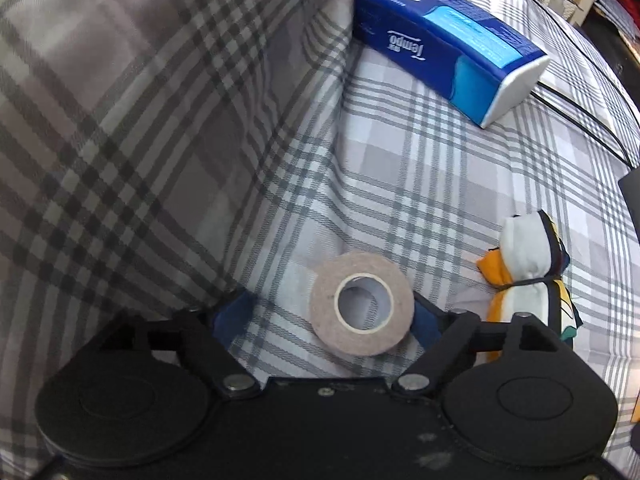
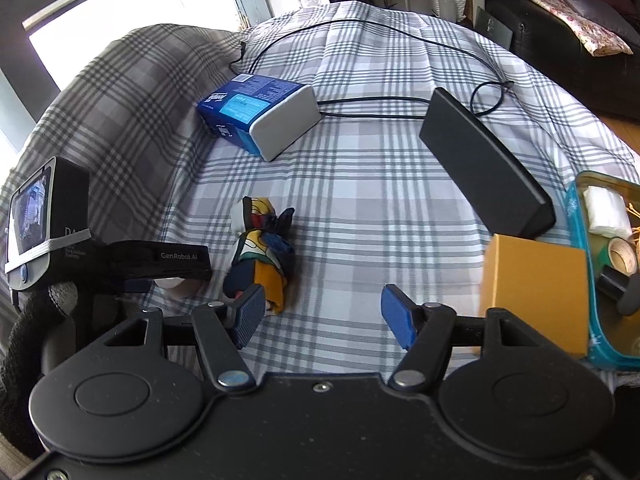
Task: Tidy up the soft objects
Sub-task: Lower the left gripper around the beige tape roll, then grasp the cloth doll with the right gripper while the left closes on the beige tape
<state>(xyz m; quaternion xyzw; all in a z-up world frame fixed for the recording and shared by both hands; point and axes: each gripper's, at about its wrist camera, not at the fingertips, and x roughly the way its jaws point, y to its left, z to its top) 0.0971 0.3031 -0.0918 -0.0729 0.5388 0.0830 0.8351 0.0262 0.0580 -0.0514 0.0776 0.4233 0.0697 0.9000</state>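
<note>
A beige tape roll lies flat on the plaid cloth, between the fingers of my left gripper, which is open; the roll touches the right pad. A bundled colourful cloth lies to its right, and also shows in the right wrist view. A blue Tempo tissue pack lies farther back, also visible in the right wrist view. My right gripper is open and empty above the cloth, its left pad close to the bundle. The left gripper's body shows at the left.
A plaid pillow rises at the left. A black box, a yellow box and a teal bin with tape rolls stand at the right. A black cable runs across the back.
</note>
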